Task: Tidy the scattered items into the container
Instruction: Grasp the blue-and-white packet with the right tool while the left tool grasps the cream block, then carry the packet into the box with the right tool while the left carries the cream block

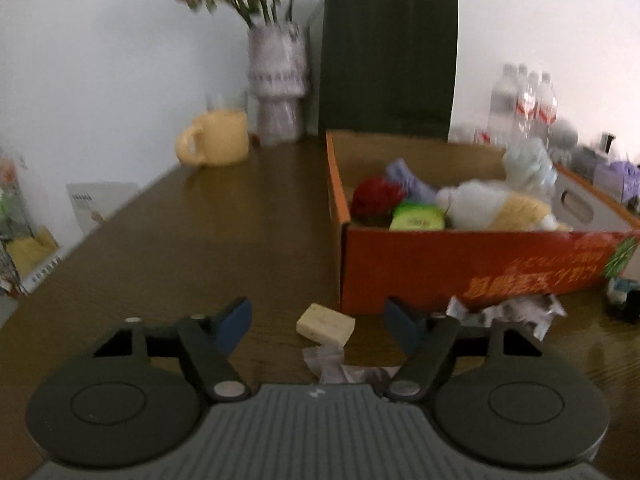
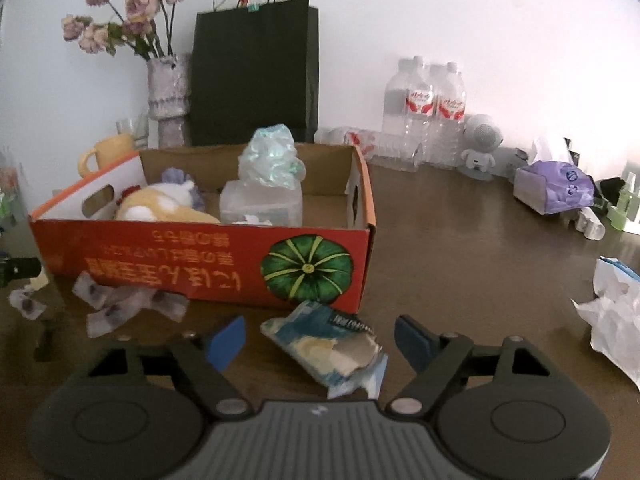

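Note:
An orange cardboard box (image 1: 472, 264) (image 2: 208, 264) stands on the brown table and holds a plush toy (image 1: 492, 204) (image 2: 160, 204), a red ball (image 1: 376, 196), a green packet (image 1: 416, 218) and a clear tub (image 2: 260, 204). A pale yellow block (image 1: 326, 323) lies before the box's near left corner, between the fingers of my left gripper (image 1: 318, 322), which is open and clear of it. A torn blue-and-white packet (image 2: 328, 340) lies between the fingers of my right gripper (image 2: 320, 342), also open. Crumpled wrappers (image 1: 508, 312) (image 2: 120, 304) sit along the box front.
A yellow mug (image 1: 216, 138), a vase of flowers (image 1: 278, 84) and a dark paper bag (image 1: 388, 64) stand at the back by the wall. Water bottles (image 2: 424, 112), a small white figure (image 2: 482, 146), a purple tissue pack (image 2: 554, 190) and crumpled white paper (image 2: 616, 320) lie to the right.

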A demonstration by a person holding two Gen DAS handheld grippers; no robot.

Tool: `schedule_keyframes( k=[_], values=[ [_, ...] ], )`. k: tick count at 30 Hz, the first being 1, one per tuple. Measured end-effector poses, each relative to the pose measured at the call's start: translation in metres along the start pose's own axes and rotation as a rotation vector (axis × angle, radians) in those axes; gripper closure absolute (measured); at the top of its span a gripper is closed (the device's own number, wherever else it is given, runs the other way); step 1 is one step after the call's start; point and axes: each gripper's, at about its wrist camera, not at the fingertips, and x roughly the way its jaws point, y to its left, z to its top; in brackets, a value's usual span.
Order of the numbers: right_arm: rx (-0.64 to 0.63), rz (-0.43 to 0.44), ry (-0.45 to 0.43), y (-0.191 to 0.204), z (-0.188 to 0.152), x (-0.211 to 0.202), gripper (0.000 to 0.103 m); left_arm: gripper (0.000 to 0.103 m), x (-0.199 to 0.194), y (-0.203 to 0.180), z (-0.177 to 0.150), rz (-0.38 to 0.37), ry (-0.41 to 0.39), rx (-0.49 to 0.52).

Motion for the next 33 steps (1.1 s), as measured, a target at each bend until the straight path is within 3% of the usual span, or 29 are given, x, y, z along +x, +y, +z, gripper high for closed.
schedule_keyframes(
  k=[2, 4, 5, 6, 8, 10, 12, 18, 33],
  values=[
    [-0.017, 0.0, 0.021, 0.0, 0.002, 0.009, 0.027, 0.042, 0.012, 0.003, 0.001, -0.014, 0.04, 0.019],
    [-0.016, 0.017, 0.043, -0.002, 0.003, 0.017, 0.038, 0.051, 0.018, 0.004, 0.001, -0.032, 0.054, 0.039],
    [-0.009, 0.03, 0.05, -0.002, 0.004, 0.019, 0.039, 0.061, 0.018, 0.003, 0.0, -0.041, 0.051, 0.052],
    [-0.002, 0.045, 0.052, -0.003, 0.003, 0.021, 0.049, 0.068, 0.018, 0.003, 0.0, -0.053, 0.052, 0.059],
    [0.01, 0.077, 0.044, -0.004, 0.002, 0.018, 0.062, 0.068, 0.015, 0.003, 0.0, -0.062, 0.052, 0.062],
    [0.016, 0.096, 0.032, -0.003, 0.001, 0.012, 0.086, 0.068, 0.011, 0.004, -0.001, -0.066, 0.044, 0.062],
    [0.034, 0.121, 0.031, -0.004, 0.001, 0.006, 0.095, 0.068, 0.004, 0.006, -0.001, -0.076, 0.03, 0.052],
    [0.04, 0.14, 0.007, -0.003, -0.003, -0.013, 0.097, 0.068, -0.022, 0.01, 0.003, -0.085, -0.029, 0.033],
    [0.068, 0.191, -0.167, 0.0, 0.022, -0.079, 0.097, 0.068, -0.088, 0.002, 0.027, -0.14, -0.179, 0.014]
  ],
)
